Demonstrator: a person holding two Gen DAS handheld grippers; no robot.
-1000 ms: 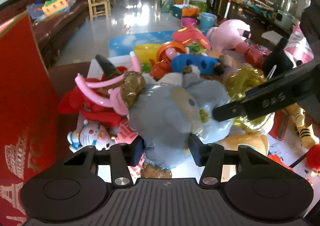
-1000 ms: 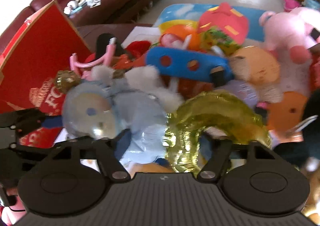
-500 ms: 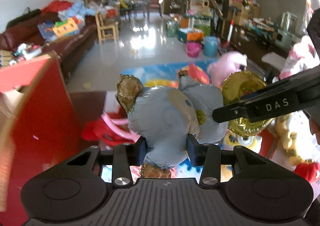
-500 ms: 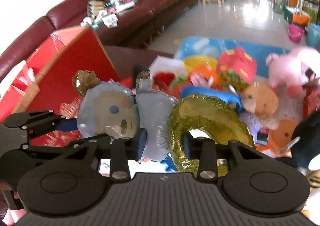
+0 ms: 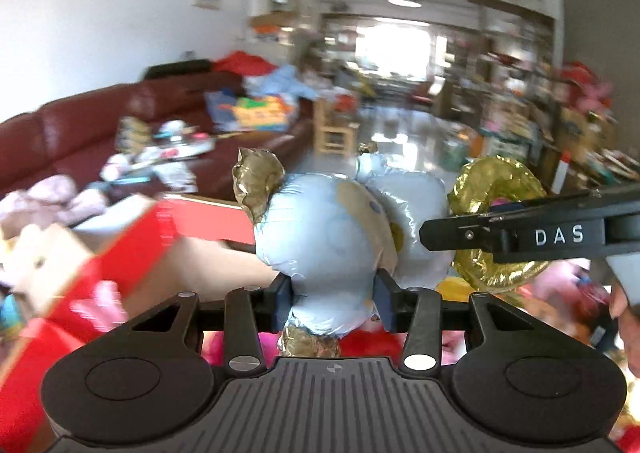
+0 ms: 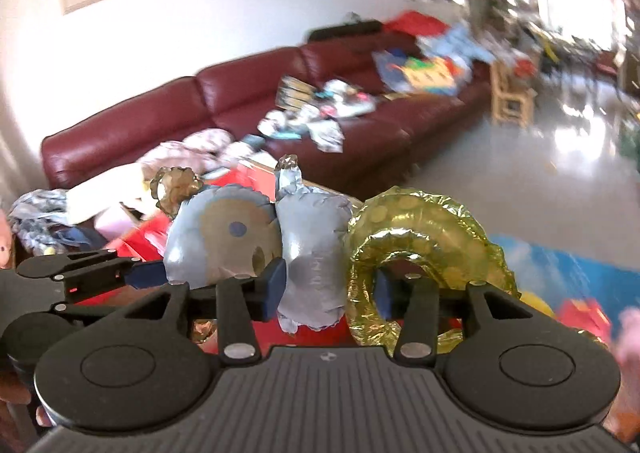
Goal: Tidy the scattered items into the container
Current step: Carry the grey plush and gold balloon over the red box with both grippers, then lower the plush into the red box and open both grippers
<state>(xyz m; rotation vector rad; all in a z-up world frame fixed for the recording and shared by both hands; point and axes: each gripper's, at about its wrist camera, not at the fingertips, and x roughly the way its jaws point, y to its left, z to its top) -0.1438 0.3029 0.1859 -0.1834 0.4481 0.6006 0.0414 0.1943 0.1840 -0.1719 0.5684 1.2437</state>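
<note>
- Both tongs carry one foil balloon in the air: a pale blue figure with gold ears, joined to a gold ring.
- The left tongs are clamped on the blue figure's narrow lower part, though their jaws are easing apart a little. The right tongs grip further along, where blue body meets gold ring, and their jaws are widening too, foil between them.
- Two grips make sense to me: the thing is long, light and floppy, so holding it at both ends stops it swinging.
- The red box, open-topped, lies below and to the left, which I take to be the container; the balloon is not yet over it.
- The box's inside is blurred, the toy pile beneath mostly hidden by the tongs, and the sofa clutter is unreadable.
</note>
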